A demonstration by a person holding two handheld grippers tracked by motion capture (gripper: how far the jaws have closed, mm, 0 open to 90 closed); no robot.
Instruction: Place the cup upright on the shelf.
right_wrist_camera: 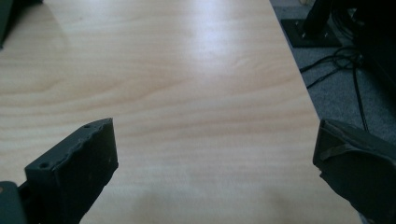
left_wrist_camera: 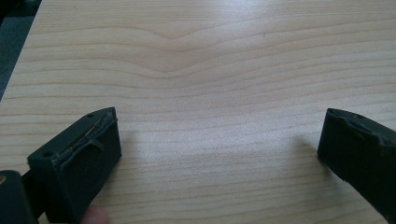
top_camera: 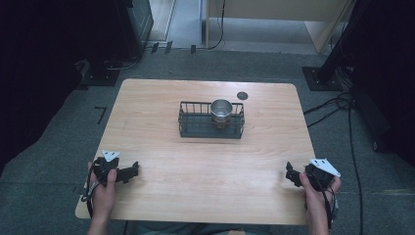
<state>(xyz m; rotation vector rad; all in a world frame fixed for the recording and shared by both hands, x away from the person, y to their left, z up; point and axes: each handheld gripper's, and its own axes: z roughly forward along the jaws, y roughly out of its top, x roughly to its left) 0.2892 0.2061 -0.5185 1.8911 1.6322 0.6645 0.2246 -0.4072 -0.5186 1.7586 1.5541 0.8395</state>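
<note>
A shiny round metal cup (top_camera: 221, 110) stands inside a black wire basket (top_camera: 195, 125), at its right end. The basket sits in the middle of the light wooden table (top_camera: 205, 166). The left gripper (top_camera: 131, 172) rests near the front left corner with its jaws wide apart. The right gripper (top_camera: 290, 174) rests near the front right edge, jaws wide apart too. Both are well apart from the basket

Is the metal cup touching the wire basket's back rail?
Cannot tell. In the high view the metal cup stands inside the wire basket, at its right end, overlapping the back rail; contact or a gap isn't plain.
</note>
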